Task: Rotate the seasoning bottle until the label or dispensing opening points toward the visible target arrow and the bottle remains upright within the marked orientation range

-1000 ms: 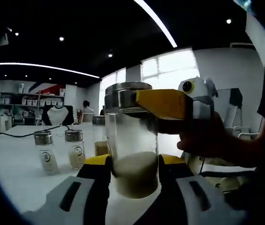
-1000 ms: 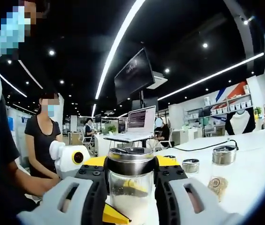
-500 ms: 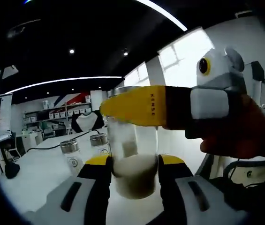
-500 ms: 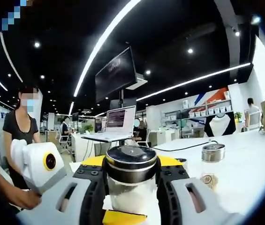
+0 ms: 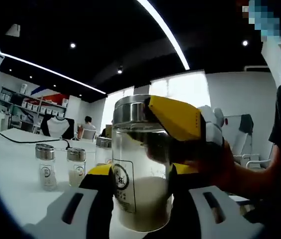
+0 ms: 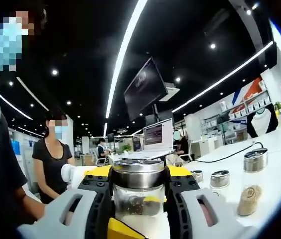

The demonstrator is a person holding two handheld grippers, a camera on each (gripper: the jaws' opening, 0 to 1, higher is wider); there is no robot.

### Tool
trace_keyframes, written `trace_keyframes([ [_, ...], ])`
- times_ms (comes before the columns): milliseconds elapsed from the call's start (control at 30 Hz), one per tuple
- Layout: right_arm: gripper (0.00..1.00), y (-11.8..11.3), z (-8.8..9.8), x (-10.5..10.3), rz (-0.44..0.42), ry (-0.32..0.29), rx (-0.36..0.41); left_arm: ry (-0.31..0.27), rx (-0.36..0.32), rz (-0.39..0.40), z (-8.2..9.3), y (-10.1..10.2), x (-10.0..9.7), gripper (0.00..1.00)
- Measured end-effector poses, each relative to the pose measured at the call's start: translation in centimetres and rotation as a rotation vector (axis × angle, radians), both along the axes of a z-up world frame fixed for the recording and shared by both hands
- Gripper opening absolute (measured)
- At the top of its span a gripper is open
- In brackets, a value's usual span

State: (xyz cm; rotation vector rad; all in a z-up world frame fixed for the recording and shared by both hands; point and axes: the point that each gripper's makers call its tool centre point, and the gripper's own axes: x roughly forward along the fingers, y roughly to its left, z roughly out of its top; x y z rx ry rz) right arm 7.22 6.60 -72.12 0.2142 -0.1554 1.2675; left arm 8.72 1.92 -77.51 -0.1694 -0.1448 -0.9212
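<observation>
Left gripper view: my left gripper (image 5: pixel 141 191) is clamped on the lower body of the seasoning bottle (image 5: pixel 139 164), a clear glass jar with a steel lid (image 5: pixel 131 108) and pale powder filling its bottom part. The bottle stands upright between the two yellow-tipped jaws. Its round label (image 5: pixel 120 180) faces toward the left of this view. My right gripper (image 5: pixel 177 119) comes in from the right, its yellow jaw lying against the lid.

In the right gripper view, my right gripper (image 6: pixel 138 186) is closed on that same steel lid (image 6: pixel 138 171), one jaw on each side, with the glass showing just below. The other gripper's yellow jaw tip (image 6: pixel 119 230) shows at the bottom.

Two smaller shakers (image 5: pixel 60 166) stand well apart on the white table (image 5: pixel 16 174). I cannot see any target arrow, so I cannot tell how far the label is from it.

To do this turn well, I judge I should keep one grip firm and let the other guide the rotation, turning about the bottle's own upright axis in small steps. Squeezing unevenly could tip the jar or make the smooth glass slip. I should check the label's facing against the arrow before letting go.
</observation>
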Motion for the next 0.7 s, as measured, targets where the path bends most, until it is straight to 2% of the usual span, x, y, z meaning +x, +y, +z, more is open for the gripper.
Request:
trace_keyframes([
  [33, 0.39, 0.2, 0.0, -0.1, 0.009, -0.003, -0.014, 0.002, 0.017, 0.017, -0.1, 0.1, 0.0, 0.47],
  [133, 0.39, 0.3, 0.3, -0.3, -0.006, -0.025, -0.056, -0.055, 0.040, 0.091, 0.4, 0.4, 0.2, 0.46],
  [200, 0.39, 0.3, 0.6, 0.4, -0.086, -0.021, -0.061, -0.064, 0.028, 0.172, 0.8, 1.0, 0.8, 0.46],
  [233, 0.39, 0.4, 0.6, 0.8, -0.126, -0.003, -0.060, -0.077, 0.044, 0.244, 0.9, 1.6, 1.2, 0.46],
  [300, 0.39, 0.5, 0.3, 1.7, -0.228, 0.062, -0.059, -0.088, 0.079, 0.324, 0.7, 2.2, 1.7, 0.46],
  [367, 0.39, 0.4, -0.2, 2.3, -0.352, 0.081, -0.098, -0.095, 0.093, 0.357, 0.5, 2.5, 1.9, 0.46],
  [400, 0.40, 0.5, -0.4, 2.4, -0.402, 0.067, -0.127, -0.100, 0.102, 0.370, 0.5, 2.6, 1.9, 0.46],
  [467, 0.41, 1.2, -0.2, 2.2, -0.464, -0.036, -0.180, -0.115, 0.114, 0.396, 0.5, 2.8, 2.0, 0.46],
  [500, 0.42, 2.0, 0.0, 2.0, -0.478, -0.122, -0.210, -0.108, 0.083, 0.414, 0.8, 3.2, 2.0, 0.46],
  [533, 0.42, 2.5, 0.1, 2.0, -0.474, -0.141, -0.217, -0.098, 0.049, 0.426, 1.0, 3.6, 2.1, 0.46],
  [600, 0.42, 3.1, 0.0, 2.2, -0.461, -0.119, -0.207, -0.102, 0.058, 0.452, 1.0, 4.2, 2.2, 0.46],
  [633, 0.43, 3.2, 0.0, 2.5, -0.454, -0.096, -0.190, -0.120, 0.098, 0.494, 1.0, 4.8, 2.3, 0.46],
  [700, 0.43, 3.3, -0.1, 2.9, -0.434, -0.053, -0.179, -0.130, 0.122, 0.518, 1.0, 5.1, 2.4, 0.46],
])
